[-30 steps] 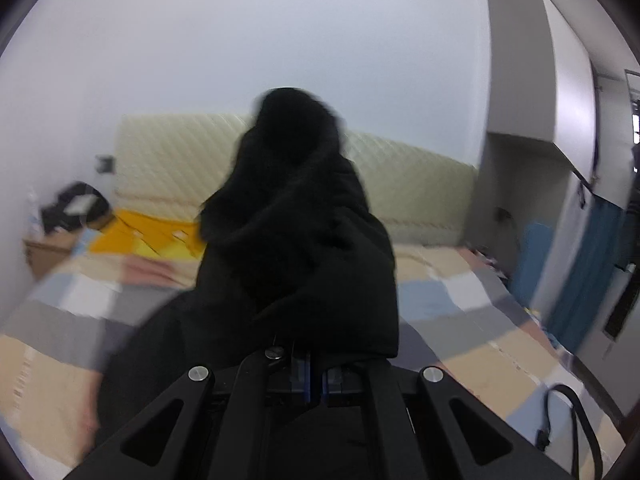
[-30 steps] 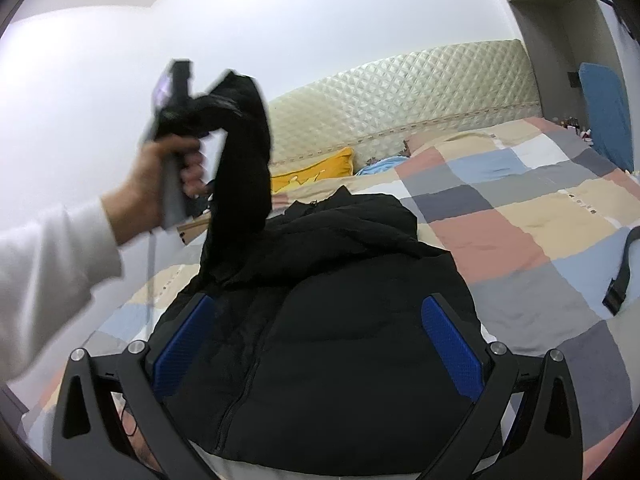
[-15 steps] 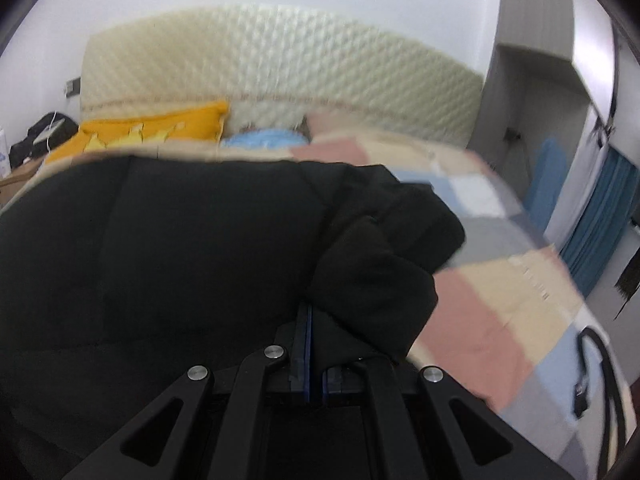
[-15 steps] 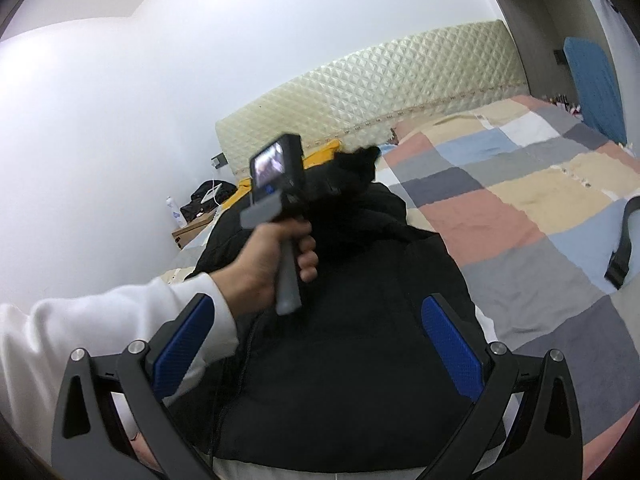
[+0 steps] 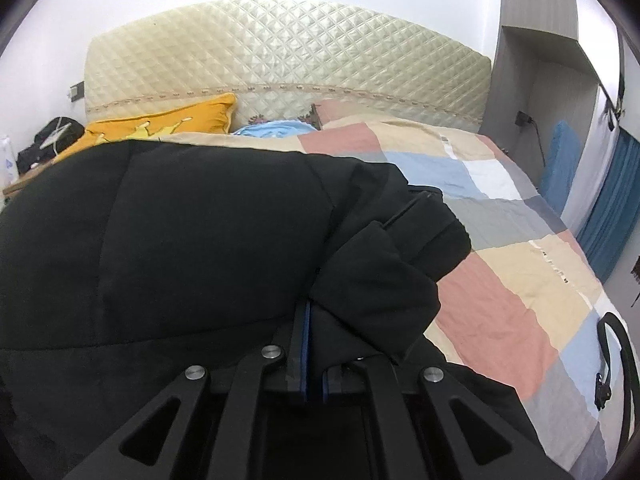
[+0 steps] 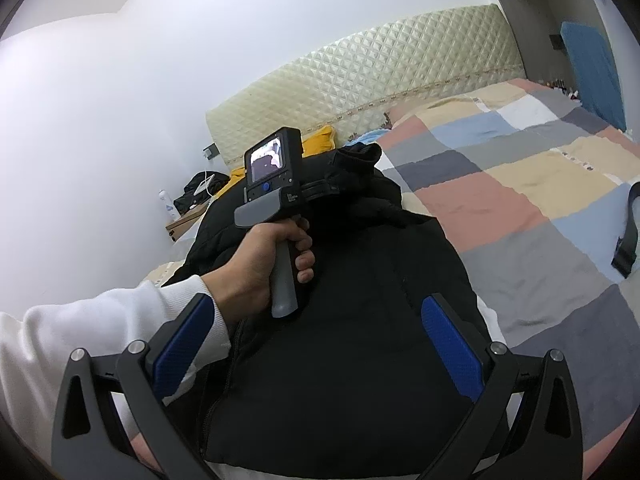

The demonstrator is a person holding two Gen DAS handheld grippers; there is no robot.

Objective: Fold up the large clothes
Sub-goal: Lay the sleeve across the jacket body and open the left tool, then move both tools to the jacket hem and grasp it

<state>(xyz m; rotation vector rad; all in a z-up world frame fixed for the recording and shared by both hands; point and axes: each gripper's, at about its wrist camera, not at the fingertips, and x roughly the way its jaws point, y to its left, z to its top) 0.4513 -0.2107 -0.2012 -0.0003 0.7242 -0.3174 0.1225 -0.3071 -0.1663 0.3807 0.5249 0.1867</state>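
A black padded jacket (image 6: 340,340) lies on the patchwork bed (image 6: 520,208). In the left wrist view it (image 5: 180,240) fills the left and centre. My left gripper (image 5: 314,320) is shut on the jacket's sleeve (image 5: 380,280), which is laid across the jacket's body. In the right wrist view the left gripper's body (image 6: 276,184) is held by a hand low over the jacket's far end. My right gripper (image 6: 316,344) is open and empty, just above the jacket's near part.
A yellow pillow (image 5: 160,128) and a blue cloth (image 5: 272,128) lie by the quilted headboard (image 5: 280,60). A black strap (image 5: 616,360) lies at the bed's right edge. A bedside table (image 6: 184,224) with a bottle stands left of the bed.
My left gripper swung the sleeve from high in the air down across the jacket's body and now holds it low there. My right gripper stayed open in place.
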